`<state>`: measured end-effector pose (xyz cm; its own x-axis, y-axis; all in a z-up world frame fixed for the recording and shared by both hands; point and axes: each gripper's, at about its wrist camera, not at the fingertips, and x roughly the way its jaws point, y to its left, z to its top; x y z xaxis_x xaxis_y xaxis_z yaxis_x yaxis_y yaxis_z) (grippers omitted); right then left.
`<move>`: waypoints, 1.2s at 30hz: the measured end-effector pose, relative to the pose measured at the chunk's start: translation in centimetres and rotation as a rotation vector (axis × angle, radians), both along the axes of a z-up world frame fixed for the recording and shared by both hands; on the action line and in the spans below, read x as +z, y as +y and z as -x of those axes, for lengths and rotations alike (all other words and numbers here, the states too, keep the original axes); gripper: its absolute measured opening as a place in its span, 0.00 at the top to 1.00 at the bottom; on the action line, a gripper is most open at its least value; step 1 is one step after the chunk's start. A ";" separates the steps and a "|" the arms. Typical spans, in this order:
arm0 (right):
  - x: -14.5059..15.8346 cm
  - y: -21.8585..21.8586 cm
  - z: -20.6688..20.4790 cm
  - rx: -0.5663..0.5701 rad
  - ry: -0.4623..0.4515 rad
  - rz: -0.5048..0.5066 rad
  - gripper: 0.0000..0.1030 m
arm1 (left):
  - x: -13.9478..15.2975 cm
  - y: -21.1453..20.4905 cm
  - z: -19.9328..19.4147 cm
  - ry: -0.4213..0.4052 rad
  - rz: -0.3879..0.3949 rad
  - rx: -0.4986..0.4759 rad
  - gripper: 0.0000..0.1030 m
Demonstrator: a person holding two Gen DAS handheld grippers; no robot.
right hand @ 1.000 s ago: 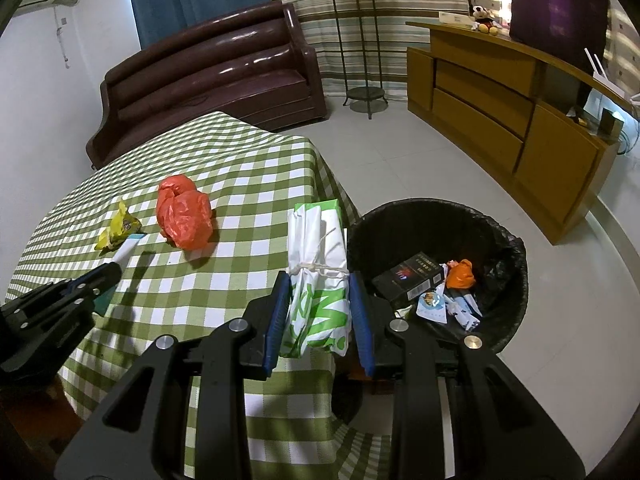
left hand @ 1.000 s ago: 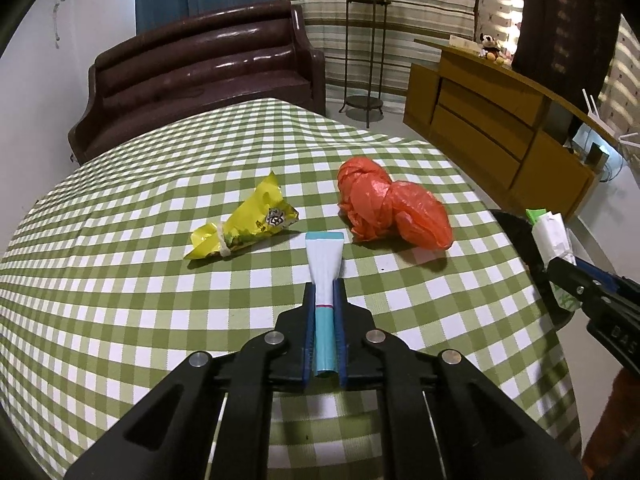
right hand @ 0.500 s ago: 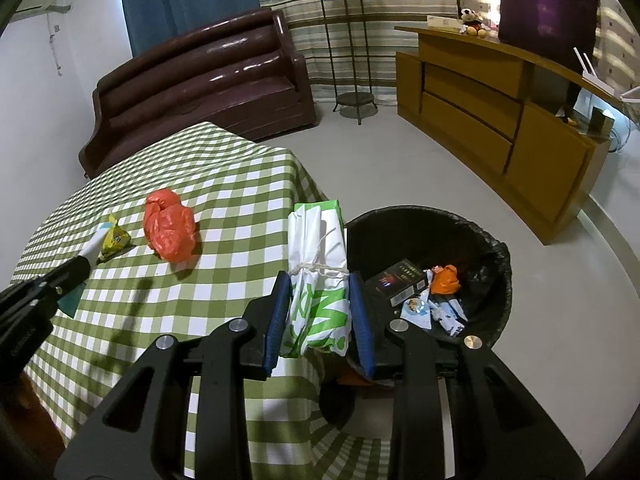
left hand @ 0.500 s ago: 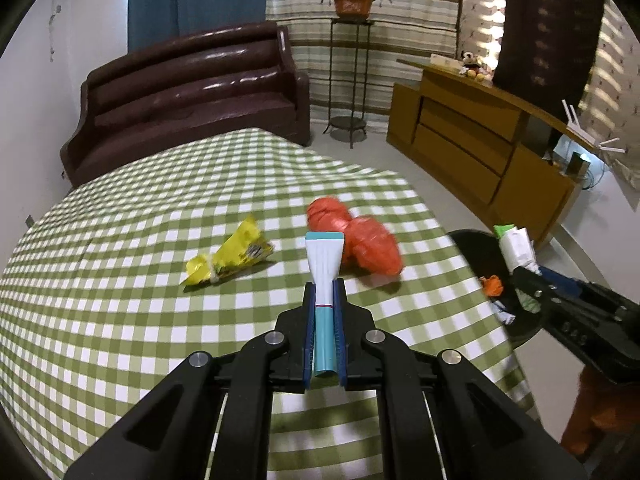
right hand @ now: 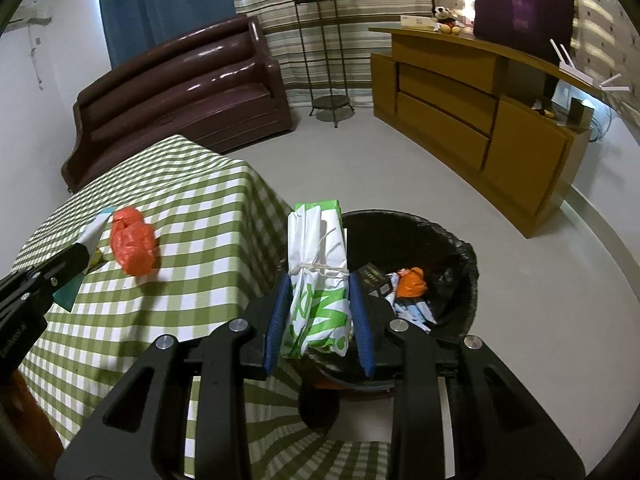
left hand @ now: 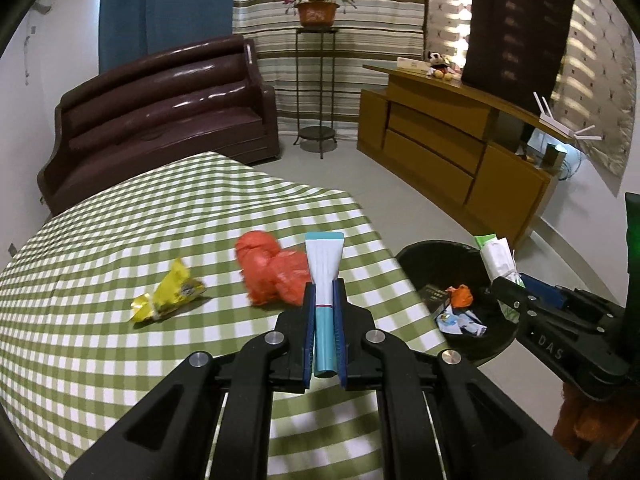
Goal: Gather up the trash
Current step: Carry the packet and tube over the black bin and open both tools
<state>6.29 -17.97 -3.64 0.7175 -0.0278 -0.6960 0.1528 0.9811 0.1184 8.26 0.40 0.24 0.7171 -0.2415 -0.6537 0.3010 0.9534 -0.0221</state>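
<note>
Green-checked cloth-covered table (left hand: 120, 340) beside round black-lined trash bin (right hand: 452, 240) (already part-filled). Right gripper (right hand: 318, 312) clamped on folded white-green string-tied plastic bag (right hand: 316, 280) at bin rim: light, soft; grip at tie. Left gripper (left hand: 324, 332) pinches flat white-teal squeeze tube (left hand: 324, 276) above table: light, likely slippery.

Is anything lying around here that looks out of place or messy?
Yes: a crumpled orange plastic bag and a yellow wrapper lie loose on the checked tablecloth, though the black bin stands right beside the table.
</note>
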 end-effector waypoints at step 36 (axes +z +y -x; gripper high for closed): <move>-2.2 -7.6 -1.9 -0.122 0.022 -0.006 0.71 | -3.3 -11.7 -4.7 0.020 -0.059 -0.140 0.91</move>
<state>8.16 -25.53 -5.82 0.6934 -0.1100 -0.7121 0.2739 0.9543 0.1193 12.97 -11.31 -3.01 0.6658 -0.2989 -0.6837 0.4314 0.9018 0.0258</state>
